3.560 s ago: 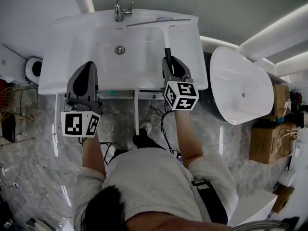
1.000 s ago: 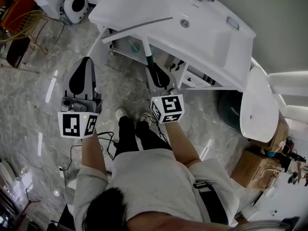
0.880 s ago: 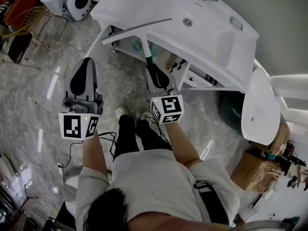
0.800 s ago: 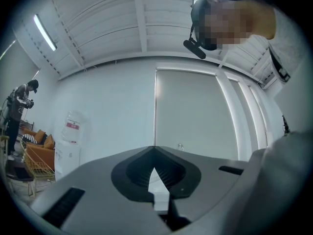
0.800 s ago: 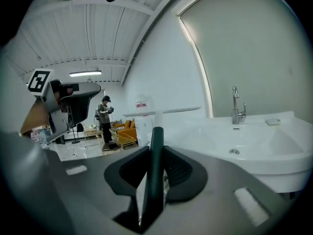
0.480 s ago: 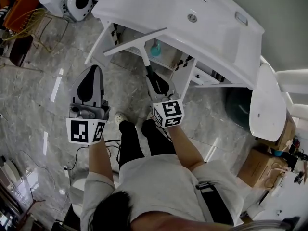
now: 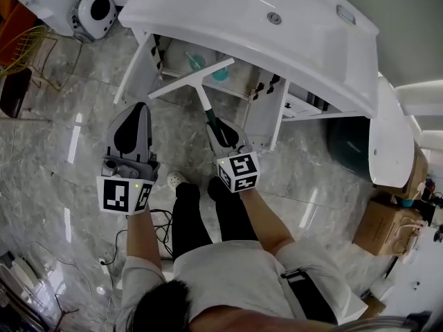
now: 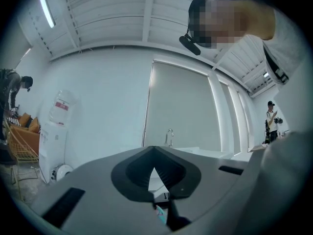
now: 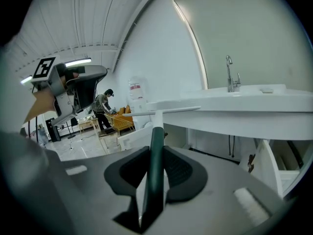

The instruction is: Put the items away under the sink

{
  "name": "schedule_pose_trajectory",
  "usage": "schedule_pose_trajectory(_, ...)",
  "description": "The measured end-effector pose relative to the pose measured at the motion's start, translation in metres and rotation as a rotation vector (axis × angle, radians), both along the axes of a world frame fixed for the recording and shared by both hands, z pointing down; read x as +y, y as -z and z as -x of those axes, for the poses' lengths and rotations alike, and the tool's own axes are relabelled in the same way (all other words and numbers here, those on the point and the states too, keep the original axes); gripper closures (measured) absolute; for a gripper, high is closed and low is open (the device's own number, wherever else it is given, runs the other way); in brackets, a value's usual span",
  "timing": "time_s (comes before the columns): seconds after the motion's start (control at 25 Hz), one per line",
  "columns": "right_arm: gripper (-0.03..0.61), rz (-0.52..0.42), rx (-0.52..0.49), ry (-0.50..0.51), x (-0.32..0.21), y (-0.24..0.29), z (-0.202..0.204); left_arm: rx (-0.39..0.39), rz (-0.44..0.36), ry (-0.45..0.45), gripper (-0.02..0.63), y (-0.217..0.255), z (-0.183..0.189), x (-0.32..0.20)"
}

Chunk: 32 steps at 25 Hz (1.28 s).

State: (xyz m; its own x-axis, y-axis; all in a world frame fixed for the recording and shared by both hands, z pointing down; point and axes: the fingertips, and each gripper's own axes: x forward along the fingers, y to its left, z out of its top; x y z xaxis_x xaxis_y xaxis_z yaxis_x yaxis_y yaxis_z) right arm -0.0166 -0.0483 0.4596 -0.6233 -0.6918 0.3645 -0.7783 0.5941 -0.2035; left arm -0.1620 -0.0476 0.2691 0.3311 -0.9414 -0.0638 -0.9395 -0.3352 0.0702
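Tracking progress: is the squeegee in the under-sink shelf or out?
Out. The right tool grips the squeegee by its handle, blade in front of the shelves.

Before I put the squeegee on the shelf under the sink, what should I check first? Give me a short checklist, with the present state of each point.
1. Right gripper holds the squeegee: ok, jaws closed on its dark handle.
2. Left gripper empty and out of the way: ok, shut on nothing, off to the side of the squeegee.
3. Shelf under the sink open at the front: ok, no door seen.
4. Free place beside the teal item on the shelf: cannot tell.
5. Wide blade passes between the white legs: cannot tell.
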Motion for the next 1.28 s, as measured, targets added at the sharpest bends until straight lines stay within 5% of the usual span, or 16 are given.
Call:
schedule_pose_trajectory(0.68, 0.476, 0.016, -0.002, -0.118, -0.063, -0.164, -0.035, -0.025, -0.048, -0.098, 0.607, -0.149, -0.008, -0.040)
schedule_pose_trajectory(1.28, 0.476, -0.056, -0.002, -0.345, -0.168, -0.274, -0.111, -0.039, -0.107, -0.171, 0.607, -0.288, -0.022, -0.069)
